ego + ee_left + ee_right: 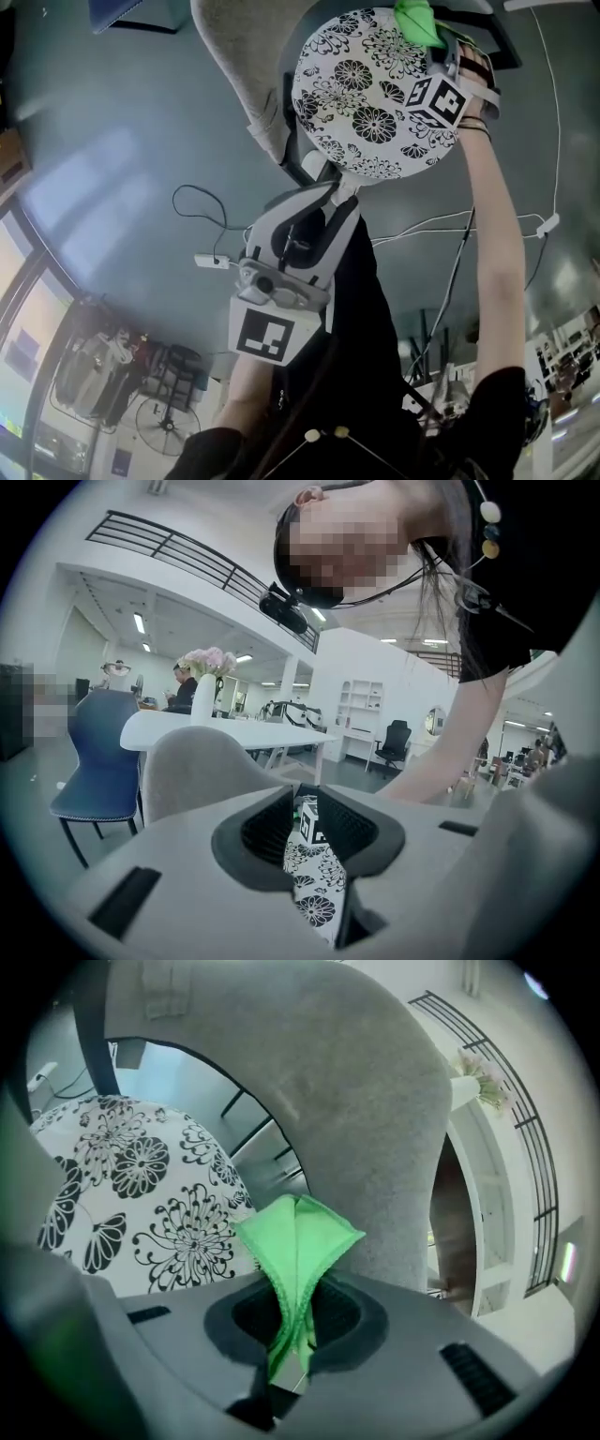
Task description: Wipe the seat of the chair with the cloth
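The chair seat (366, 94) is round, white with black flowers, and has a grey backrest (244, 66). My right gripper (433, 39) hangs over the seat's far right rim, shut on a green cloth (417, 21). In the right gripper view the cloth (298, 1241) sticks out of the gripper (295, 1321), with the seat (141, 1185) to its left and the backrest (356, 1101) behind. My left gripper (339, 187) meets the seat's near rim. In the left gripper view the jaws of the gripper (305, 822) stand close together with the flowered seat edge (314, 883) between them.
A black cable (202, 211) and a white adapter (211, 261) lie on the grey floor to the left of the chair. The person's arm (492, 234) reaches along the right. A blue chair (98, 752) and a white table (225, 731) stand beyond the backrest (202, 761).
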